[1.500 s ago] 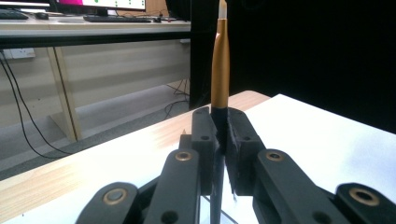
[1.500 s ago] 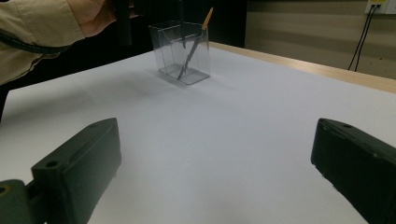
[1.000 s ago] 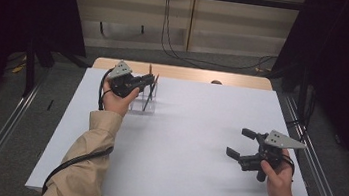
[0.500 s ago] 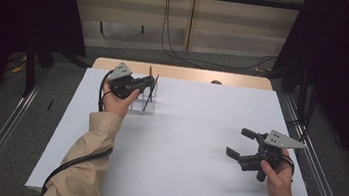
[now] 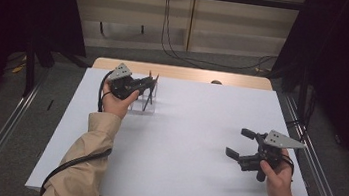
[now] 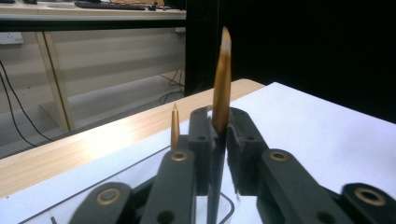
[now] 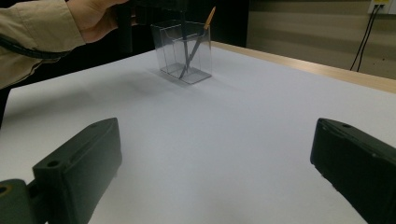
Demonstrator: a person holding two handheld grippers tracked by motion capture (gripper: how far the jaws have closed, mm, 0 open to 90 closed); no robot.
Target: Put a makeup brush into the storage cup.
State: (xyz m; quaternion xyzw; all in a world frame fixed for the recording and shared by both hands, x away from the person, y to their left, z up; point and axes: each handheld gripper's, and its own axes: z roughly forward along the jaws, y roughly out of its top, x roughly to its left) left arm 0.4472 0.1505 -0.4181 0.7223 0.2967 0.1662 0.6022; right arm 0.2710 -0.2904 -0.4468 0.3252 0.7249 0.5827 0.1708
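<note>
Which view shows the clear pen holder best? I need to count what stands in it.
The right gripper view: the clear pen holder stands whole, with two brushes leaning inside. The high view shows it small, partly behind the left hand-held gripper. The left gripper view gives just a bit of its rim between the jaws.
</note>
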